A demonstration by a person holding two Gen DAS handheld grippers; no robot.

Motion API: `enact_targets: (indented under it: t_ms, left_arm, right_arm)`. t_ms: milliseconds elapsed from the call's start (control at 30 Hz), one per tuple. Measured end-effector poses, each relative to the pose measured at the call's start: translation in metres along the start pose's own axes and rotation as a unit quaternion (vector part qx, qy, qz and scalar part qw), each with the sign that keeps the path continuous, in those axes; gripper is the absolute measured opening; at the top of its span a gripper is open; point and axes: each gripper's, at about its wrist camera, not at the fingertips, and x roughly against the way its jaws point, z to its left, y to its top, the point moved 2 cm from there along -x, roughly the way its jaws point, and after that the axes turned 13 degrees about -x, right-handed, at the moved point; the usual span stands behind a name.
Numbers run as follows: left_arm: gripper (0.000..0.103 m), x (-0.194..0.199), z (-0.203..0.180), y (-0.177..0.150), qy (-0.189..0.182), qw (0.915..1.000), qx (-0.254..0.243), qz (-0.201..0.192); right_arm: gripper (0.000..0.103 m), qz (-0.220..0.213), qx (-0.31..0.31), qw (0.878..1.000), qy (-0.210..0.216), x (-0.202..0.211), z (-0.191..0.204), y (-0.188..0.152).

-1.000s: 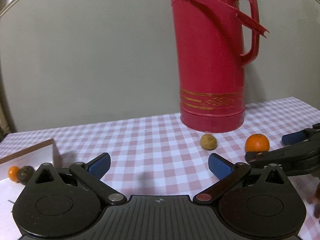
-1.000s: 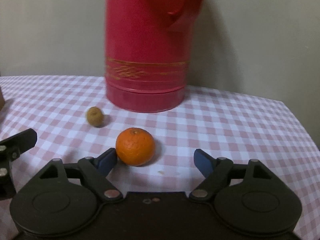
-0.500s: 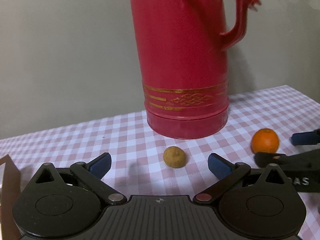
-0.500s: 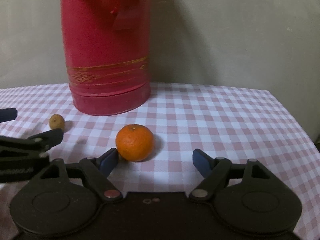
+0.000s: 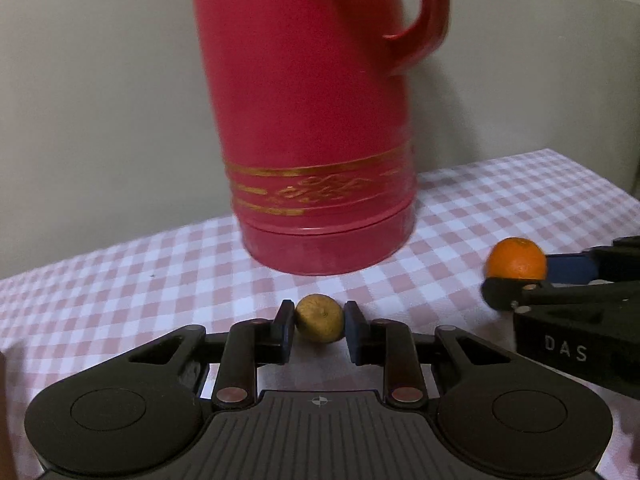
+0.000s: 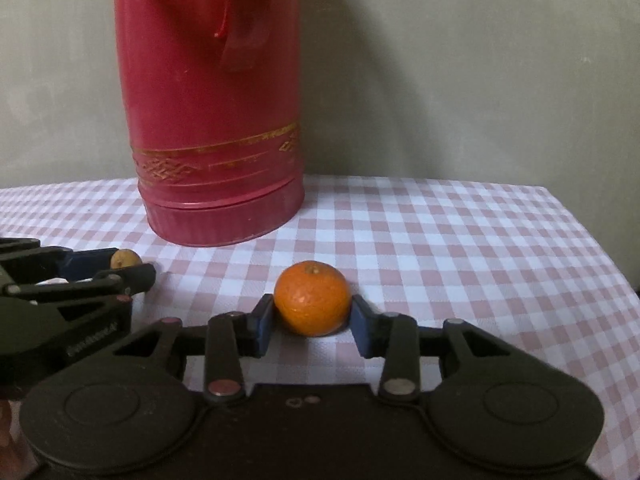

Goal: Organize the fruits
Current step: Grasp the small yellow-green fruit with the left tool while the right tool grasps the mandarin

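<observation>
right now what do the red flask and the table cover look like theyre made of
Red flask: probably plastic, smooth with a dull sheen, moulded ridges at the base and a printed gold band. Table cover: pink-and-white checks, lying flat and matte; woven cloth or vinyl, cannot tell which.

The red thermos [image 5: 316, 128] top is cut off by the frame.

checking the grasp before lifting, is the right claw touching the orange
Touching. The right wrist view shows both pads of the right claw pressed against the orange.
</observation>
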Motion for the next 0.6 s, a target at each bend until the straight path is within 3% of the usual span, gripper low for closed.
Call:
enact_targets:
  t_ms: [267,600]
  left_arm:
    - [0.026,0.029,0.003,-0.008,0.018,0.9986,0.014,-0.048]
    - [0.026,0.092,0.014,-0.029,0.023,0.9972,0.022,-0.068]
  right_arm:
    - [0.03,-0.013,-0.013,1.0,0.007,0.013,-0.007,0.0]
    - [0.03,-0.029,-0.003,0.999,0.013,0.065,0.005,-0.018]
